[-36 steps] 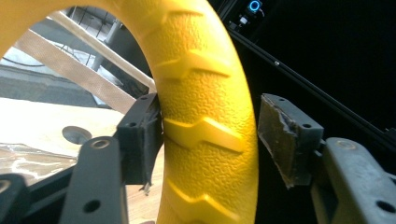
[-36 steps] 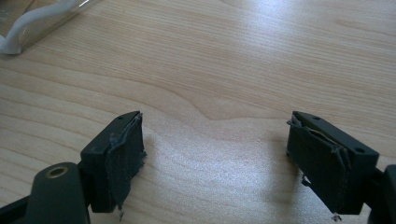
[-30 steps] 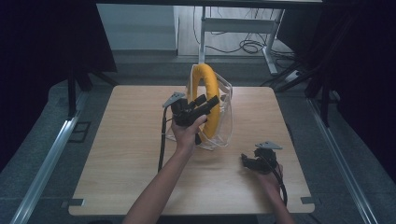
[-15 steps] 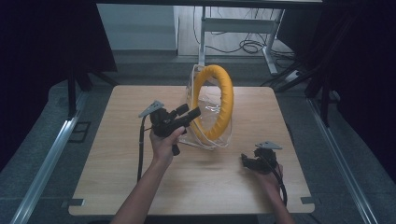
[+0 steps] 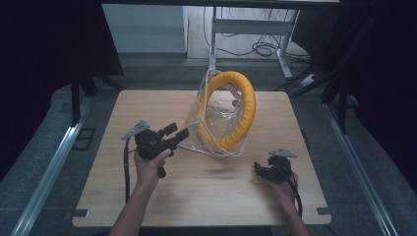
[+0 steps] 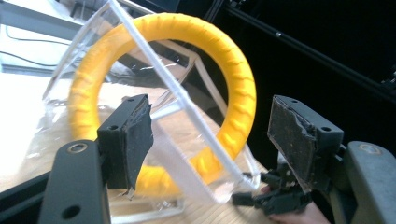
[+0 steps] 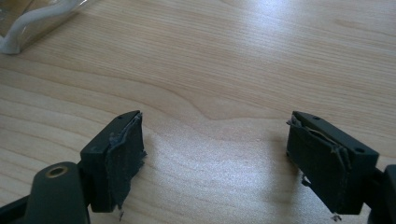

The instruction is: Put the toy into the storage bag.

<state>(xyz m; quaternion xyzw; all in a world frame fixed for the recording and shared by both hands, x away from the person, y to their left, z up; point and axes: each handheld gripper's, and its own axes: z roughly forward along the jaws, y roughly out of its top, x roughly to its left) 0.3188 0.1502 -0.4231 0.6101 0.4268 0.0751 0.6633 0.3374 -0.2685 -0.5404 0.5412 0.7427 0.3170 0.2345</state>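
A yellow ring (image 5: 241,105) stands on edge inside a clear plastic bag (image 5: 216,123) at the tabletop's (image 5: 147,201) far middle — light, crinkly, likely slippery, best pinched at the white-edged rim — with the left gripper (image 5: 178,133) just beside it, the right gripper (image 5: 259,169) nearer the person, both jaws spread and empty.

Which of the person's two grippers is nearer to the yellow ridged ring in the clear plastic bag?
Left. The left gripper is right at the clear plastic bag's edge beside the yellow ridged ring; the right gripper rests apart on the wooden table.
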